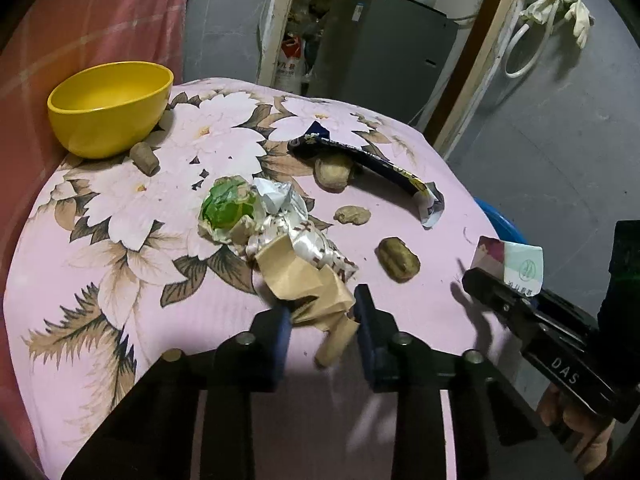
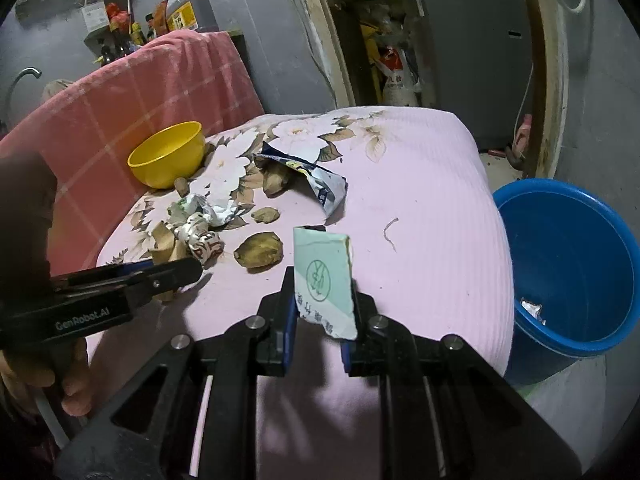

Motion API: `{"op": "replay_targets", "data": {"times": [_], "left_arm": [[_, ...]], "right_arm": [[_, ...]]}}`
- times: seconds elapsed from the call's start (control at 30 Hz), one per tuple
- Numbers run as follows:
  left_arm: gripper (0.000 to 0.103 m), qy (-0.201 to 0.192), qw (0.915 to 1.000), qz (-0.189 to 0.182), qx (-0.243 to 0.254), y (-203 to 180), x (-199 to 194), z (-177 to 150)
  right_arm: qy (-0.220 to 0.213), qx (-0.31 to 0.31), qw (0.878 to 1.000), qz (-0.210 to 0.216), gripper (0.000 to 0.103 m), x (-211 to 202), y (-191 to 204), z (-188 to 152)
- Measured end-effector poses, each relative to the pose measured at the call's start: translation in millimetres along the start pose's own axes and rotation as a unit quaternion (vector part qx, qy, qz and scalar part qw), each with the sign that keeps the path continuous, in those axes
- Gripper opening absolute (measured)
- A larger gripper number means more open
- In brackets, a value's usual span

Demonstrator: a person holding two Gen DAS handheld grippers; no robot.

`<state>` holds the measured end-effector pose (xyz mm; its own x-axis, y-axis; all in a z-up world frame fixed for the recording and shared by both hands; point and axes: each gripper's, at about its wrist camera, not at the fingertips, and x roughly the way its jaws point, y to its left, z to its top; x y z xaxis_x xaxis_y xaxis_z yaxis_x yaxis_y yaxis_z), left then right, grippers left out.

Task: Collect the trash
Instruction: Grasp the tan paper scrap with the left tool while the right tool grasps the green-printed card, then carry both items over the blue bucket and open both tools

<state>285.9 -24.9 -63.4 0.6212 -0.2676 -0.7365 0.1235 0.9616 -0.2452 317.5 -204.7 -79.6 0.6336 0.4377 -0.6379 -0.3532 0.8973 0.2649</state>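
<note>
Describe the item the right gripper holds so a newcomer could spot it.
Start at the blue bucket beside the pink floral tablecloth. Just left of it, the right gripper pinches a pale green packet, the only wrapper bearing a round green stamp.

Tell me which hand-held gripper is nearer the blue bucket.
Right. The right hand-held gripper, holding a green packet, is beside the blue bucket; the left hand-held gripper is farther across the table, at brown paper.

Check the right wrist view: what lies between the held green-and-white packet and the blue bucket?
Only bare pink cloth with one small stray strand, then the table's edge. The packet sits in the right gripper; the bucket stands beyond.
</note>
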Motion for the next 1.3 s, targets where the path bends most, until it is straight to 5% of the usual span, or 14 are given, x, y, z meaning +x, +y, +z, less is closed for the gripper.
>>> {"op": "replay_targets", "data": {"times": [0.17, 0.37, 0.73, 1.1, 1.3], "left_arm": [[0.025, -0.028, 0.9995, -0.015, -0.003, -10, -14, 0], [0.025, -0.107, 0.9934, -0.04, 0.015, -38, -41, 21], [0.025, -0.245, 0.96, -0.1, 0.092, -118, -68, 71], [0.025, -0.247, 0.9398, -0.151, 0.181, -195, -41, 94], [0.025, -0.209, 0.9449, -0.16, 0.195, -221, -3, 99]], "right_arm": [[-0.025, -0.005, 1.0, 0.003, 0.026, -14, 0, 2], [-0.101, -0.036, 0.994, -0.009, 0.026, -51, 2, 17], [-0.246, -0.077, 0.964, -0.067, 0.026, -132, -19, 60], [-0.279, -0.042, 0.95, -0.134, 0.027, -164, -88, 67], [-0.265, -0.016, 0.951, -0.156, 0.027, -162, -130, 61]]}}
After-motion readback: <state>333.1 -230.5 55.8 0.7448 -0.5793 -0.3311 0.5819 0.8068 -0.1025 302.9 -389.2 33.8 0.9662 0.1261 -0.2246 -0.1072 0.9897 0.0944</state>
